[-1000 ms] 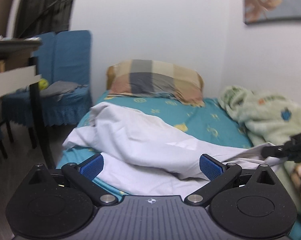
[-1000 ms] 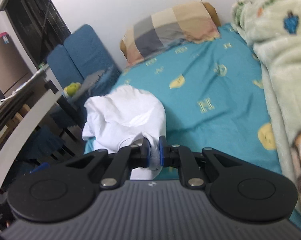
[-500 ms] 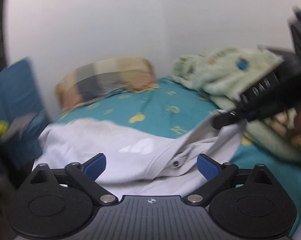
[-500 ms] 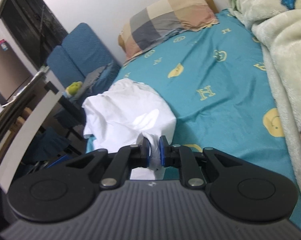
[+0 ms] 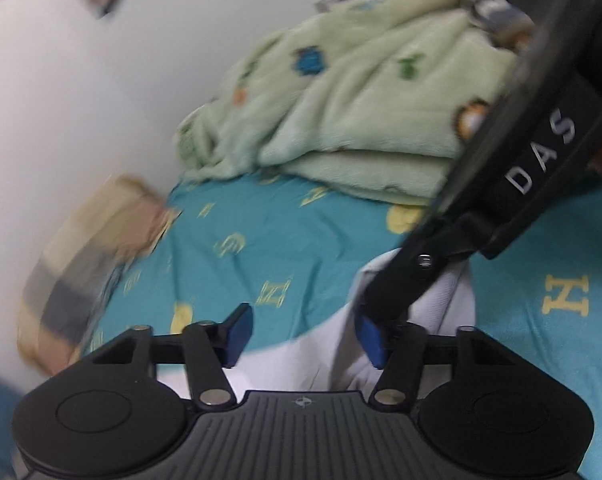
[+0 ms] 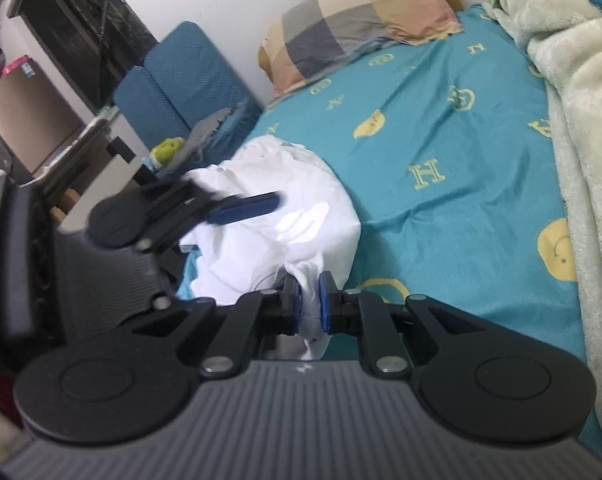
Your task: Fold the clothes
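A white garment lies bunched on the teal bed sheet near the bed's left edge. My right gripper is shut on a fold of this garment. My left gripper is open, its blue pads apart over the white garment. In the left wrist view the right gripper reaches in from the upper right and pinches the cloth just beside my left gripper's right pad. In the right wrist view the left gripper shows blurred at left above the garment.
A checked pillow lies at the head of the bed. A pale green blanket is heaped along the right side by the wall. Blue chairs and a table stand left of the bed.
My left gripper has swung right and closer to the right gripper, with its jaws somewhat narrower. The right gripper keeps its hold on the garment and has lifted it slightly.
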Available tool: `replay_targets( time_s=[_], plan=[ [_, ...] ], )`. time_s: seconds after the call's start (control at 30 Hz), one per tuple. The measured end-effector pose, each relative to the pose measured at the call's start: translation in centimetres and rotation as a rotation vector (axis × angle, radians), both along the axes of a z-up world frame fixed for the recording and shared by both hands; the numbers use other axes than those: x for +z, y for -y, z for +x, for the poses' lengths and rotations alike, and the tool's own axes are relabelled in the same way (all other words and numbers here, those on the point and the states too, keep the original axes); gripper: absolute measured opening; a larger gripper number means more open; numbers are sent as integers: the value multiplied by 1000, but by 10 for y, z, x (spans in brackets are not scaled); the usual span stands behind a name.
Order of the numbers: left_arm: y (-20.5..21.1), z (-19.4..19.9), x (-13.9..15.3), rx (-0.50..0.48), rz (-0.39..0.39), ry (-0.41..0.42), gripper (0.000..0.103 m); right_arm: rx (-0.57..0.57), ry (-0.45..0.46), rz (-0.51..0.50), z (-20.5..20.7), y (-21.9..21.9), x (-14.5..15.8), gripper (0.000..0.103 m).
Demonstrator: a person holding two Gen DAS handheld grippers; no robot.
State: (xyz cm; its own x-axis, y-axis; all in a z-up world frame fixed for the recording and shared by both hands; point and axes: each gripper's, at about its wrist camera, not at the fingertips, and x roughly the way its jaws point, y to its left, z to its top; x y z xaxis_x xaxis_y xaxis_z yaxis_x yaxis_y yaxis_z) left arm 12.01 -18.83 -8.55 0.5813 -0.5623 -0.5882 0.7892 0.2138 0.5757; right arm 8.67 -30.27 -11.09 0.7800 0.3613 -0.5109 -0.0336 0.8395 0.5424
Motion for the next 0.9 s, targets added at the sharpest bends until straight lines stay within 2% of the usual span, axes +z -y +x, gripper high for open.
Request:
replay_targets(
  time_s=[0.03,0.07,0.1,0.13,0.2,0.27,0.43,0.6,0.77,0.9],
  plan=[
    [6,0,-3,-25,17,5,50,-4,12,4,-1,3,2,14],
    [11,0,-6,-49,34,11,41,-9,21,20,-3,8,2,14],
    [17,0,-8,-72,51,16,28,-15,30,38,-4,12,3,14],
    [23,0,-11,-77,58,21,22,-21,40,50,-5,16,4,14],
    [30,8,-9,-40,32,4,9,-34,61,73,-7,23,7,14],
    [37,16,-6,-2,4,-13,4,-44,89,103,-9,29,10,15],
    [34,51,45,197,-181,-92,3,-98,213,139,-24,38,23,15],
    [27,66,117,328,-357,-106,3,-42,271,160,-26,26,26,15],
    [29,58,186,392,-471,-97,3,27,325,177,-21,6,27,15],
    [12,25,236,430,-559,-88,3,2,323,131,-6,-7,26,15]
  ],
)
